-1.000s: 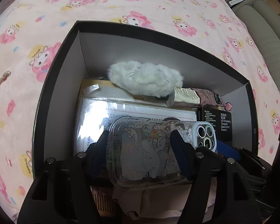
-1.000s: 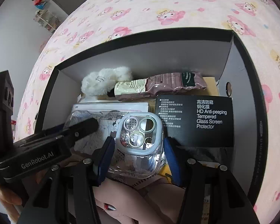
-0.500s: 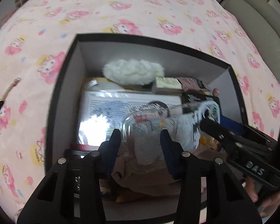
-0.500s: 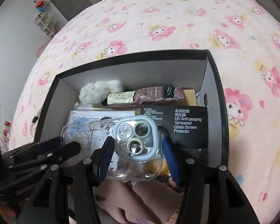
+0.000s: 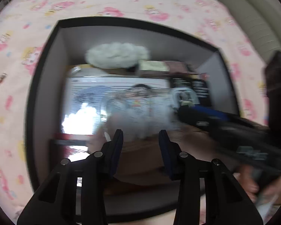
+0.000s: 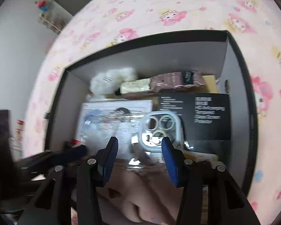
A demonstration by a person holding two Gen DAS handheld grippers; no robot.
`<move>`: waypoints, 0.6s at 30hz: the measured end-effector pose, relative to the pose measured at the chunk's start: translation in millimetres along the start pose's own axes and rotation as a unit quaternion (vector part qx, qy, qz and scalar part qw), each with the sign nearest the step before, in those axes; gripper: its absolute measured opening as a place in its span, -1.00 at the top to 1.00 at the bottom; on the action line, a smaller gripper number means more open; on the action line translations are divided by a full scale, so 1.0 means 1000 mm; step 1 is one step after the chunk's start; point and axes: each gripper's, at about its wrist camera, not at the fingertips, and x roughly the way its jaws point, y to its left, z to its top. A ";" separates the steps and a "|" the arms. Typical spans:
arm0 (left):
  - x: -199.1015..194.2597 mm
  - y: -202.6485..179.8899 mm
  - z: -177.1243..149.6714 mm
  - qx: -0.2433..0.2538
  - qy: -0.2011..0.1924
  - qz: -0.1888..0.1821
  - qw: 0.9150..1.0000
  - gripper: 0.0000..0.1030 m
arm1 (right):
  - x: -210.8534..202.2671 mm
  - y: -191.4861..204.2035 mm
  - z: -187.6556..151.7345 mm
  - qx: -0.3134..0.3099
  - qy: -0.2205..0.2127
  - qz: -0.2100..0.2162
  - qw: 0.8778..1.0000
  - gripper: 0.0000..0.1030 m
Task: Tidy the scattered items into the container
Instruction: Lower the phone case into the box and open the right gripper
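Clear phone case lies inside the black box on the bed, just beyond our right claw, whose jaws are closing without pressing it. Our left claw, nearer, stands parted and empty, also closing.

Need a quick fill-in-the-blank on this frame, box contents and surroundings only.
The box sits on a ____ cartoon-print bedspread. The fluffy item by the box's far wall is ____. The screen protector pack is ____ with light lettering. The clear phone case shows ____ camera rings.
Missing: pink; white; black; three
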 end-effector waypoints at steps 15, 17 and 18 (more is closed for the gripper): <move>0.003 0.013 0.006 -0.031 0.012 -0.005 0.999 0.24 | 0.006 0.008 0.003 -0.044 -0.003 -0.095 0.995 0.02; 0.000 0.022 0.008 -0.053 0.009 -0.013 0.998 0.24 | 0.007 0.005 0.009 -0.017 0.007 -0.026 0.999 0.02; -0.003 0.027 0.008 -0.063 0.006 -0.022 0.998 0.24 | 0.013 0.004 0.011 -0.006 0.025 0.026 0.999 0.03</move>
